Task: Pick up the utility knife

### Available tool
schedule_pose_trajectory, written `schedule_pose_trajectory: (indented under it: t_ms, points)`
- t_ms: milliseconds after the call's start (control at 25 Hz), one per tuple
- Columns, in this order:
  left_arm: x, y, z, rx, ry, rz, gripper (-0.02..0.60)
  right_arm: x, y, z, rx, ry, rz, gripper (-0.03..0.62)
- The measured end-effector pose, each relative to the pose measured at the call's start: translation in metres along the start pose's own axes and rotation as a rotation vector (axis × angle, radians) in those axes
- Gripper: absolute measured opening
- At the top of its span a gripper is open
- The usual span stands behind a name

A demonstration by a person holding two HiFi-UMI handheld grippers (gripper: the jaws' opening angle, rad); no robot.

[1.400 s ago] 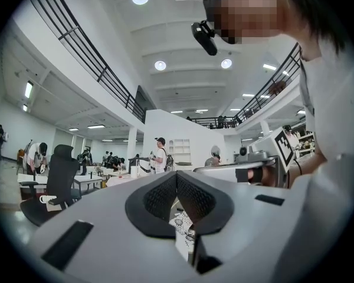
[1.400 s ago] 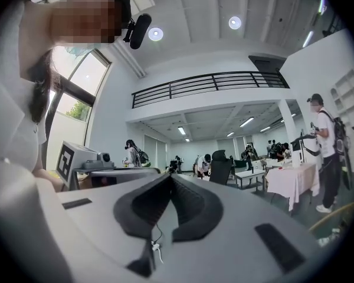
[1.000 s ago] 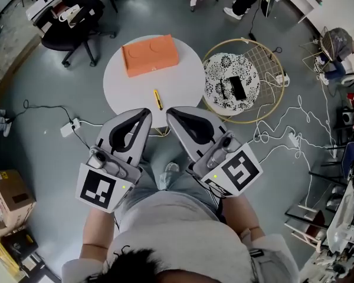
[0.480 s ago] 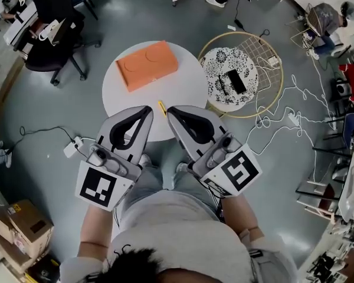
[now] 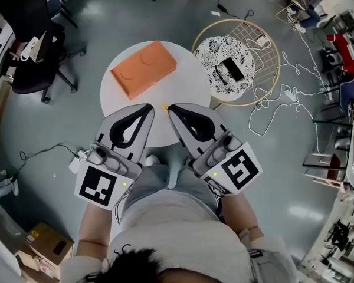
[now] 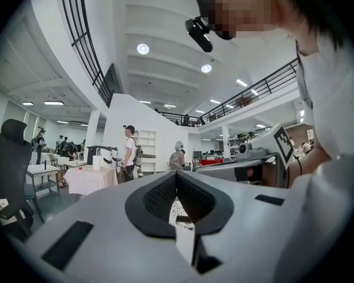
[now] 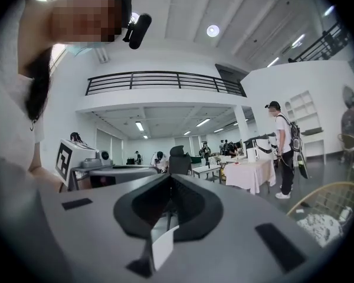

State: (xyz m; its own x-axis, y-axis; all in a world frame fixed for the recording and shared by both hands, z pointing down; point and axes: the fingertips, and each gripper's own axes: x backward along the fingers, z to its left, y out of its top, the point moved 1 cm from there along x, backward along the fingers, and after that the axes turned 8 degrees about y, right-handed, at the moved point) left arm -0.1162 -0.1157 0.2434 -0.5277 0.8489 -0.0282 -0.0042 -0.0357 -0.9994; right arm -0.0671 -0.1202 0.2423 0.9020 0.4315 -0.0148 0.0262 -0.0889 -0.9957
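Note:
The yellow utility knife lies on the round white table near its front edge; only its far end shows in the gap between my two gripper tips. My left gripper and right gripper are held side by side above the table's near edge. Both are shut with nothing in them. The two gripper views look level across the room, so the knife does not appear there. Shut jaws fill the left gripper view and the right gripper view.
An orange flat box lies on the table's far left. A round wire basket to the right holds a patterned cloth and a black phone. White cables trail on the floor at right. An office chair stands at left.
The table has drawn closer under the grippers. The knife, plainly visible one second ago, is now mostly hidden behind the gripper tips. Both grippers stay shut.

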Motion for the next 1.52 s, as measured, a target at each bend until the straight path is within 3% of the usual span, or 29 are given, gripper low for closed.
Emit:
schedule_pose_trajectory:
  t_ms: [320, 600, 1080, 1520]
  points:
    - [-0.008, -0.016, 0.012, 0.030, -0.071, 0.011, 0.011, -0.008, -0.022, -0.008, -0.016, -0.084, 0.059, 0.009]
    - [-0.021, -0.025, 0.014, 0.051, -0.081, 0.023, 0.011, -0.008, -0.047, -0.031, -0.017, -0.135, 0.129, 0.011]
    - [-0.046, -0.061, 0.026, 0.042, -0.070, 0.077, 0.011, -0.020, -0.147, -0.074, -0.129, -0.138, 0.331, 0.035]
    - [-0.052, -0.106, 0.025, 0.095, -0.065, 0.142, 0.011, -0.016, -0.237, -0.078, -0.225, -0.131, 0.475, 0.038]
